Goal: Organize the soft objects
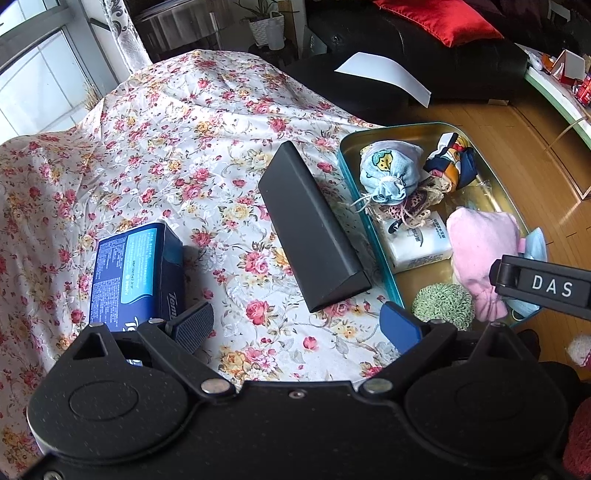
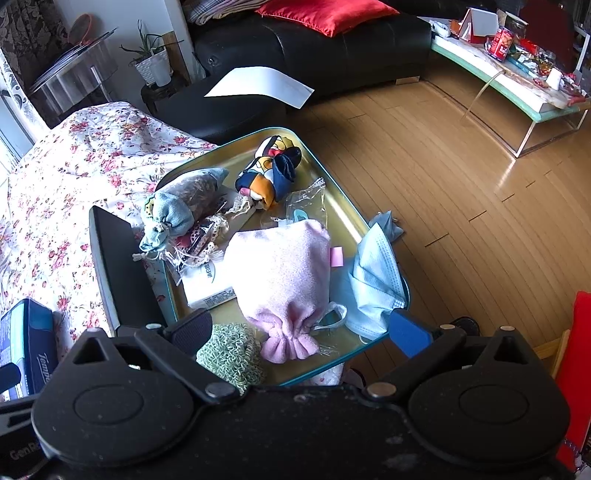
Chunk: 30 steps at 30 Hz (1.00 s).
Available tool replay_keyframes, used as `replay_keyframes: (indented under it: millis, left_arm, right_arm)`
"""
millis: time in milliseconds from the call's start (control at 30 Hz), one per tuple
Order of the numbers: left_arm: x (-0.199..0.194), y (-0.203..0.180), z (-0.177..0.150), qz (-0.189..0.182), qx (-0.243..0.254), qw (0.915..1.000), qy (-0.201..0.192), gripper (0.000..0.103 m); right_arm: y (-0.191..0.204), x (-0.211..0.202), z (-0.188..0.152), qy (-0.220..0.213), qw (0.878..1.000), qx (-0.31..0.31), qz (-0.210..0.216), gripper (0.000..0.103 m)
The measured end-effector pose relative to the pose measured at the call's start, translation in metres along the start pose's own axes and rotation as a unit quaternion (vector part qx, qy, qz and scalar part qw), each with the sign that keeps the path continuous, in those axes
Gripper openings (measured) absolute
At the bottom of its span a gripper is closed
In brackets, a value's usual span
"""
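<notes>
Both grippers are gaping wide and empty, the right gripper (image 2: 299,332) hovering over the pink pouch (image 2: 280,280) in the tray (image 2: 343,206), the left gripper (image 1: 297,325) hanging beside it.

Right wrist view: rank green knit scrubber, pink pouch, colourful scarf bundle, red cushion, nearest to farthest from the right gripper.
From the right gripper, jaws open and empty:
1. green knit scrubber, by its left finger, at the tray's near edge.
2. pink pouch, just ahead, mid-tray.
3. colourful scarf bundle, at the tray's far end.
4. red cushion, on the black sofa across the room.
</notes>
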State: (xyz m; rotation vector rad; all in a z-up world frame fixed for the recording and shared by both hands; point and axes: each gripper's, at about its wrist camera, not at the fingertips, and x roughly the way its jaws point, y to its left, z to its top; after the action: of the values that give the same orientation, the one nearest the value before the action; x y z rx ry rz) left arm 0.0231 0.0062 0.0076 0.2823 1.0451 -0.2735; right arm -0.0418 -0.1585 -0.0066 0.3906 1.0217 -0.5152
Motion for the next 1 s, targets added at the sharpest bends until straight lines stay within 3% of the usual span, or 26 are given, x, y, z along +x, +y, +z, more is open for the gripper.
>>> replay_keyframes:
  millis: [1000]
  left_arm:
    - [0.0014, 0.0012, -0.0006, 0.001, -0.003, 1.0, 0.002, 0.094]
  right_arm:
    - [-0.0004, -0.0001, 0.0004, 0.0, 1.0, 0.0, 0.0, 0.102]
